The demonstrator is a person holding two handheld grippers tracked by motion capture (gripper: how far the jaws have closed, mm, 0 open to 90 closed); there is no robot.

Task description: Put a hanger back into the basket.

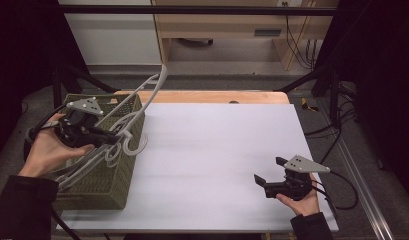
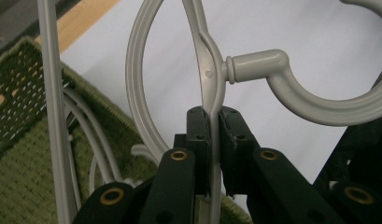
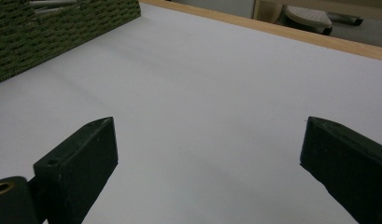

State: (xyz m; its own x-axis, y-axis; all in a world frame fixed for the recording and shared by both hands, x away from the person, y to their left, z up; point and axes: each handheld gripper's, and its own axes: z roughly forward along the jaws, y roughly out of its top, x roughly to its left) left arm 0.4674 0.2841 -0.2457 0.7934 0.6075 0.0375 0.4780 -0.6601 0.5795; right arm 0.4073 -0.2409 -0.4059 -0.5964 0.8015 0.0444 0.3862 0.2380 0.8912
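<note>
A grey hanger (image 1: 151,92) is up out of the basket (image 1: 117,185), tilted, one shoulder pointing toward the far edge of the table and its hook (image 1: 134,145) hanging over the basket's right rim. The left gripper (image 1: 109,137) has its jaws pinched on the thin neck just below the hook; in the left gripper view the plastic (image 2: 212,88) sits squeezed between the two pads. More hangers (image 1: 79,170) lie in the basket beneath, and their hooks crowd close to the lifted one.

The right gripper (image 1: 268,171) rests low over the white mat (image 1: 217,150), well apart from all this, jaws spread wide with nothing between them.

The trouble I'd expect: that grip is narrow and far from the hanger's middle, so the long frame could swing or twist in the pads. Its hook might also snag a neighbour and drag it over the rim, or tug the basket along.
</note>
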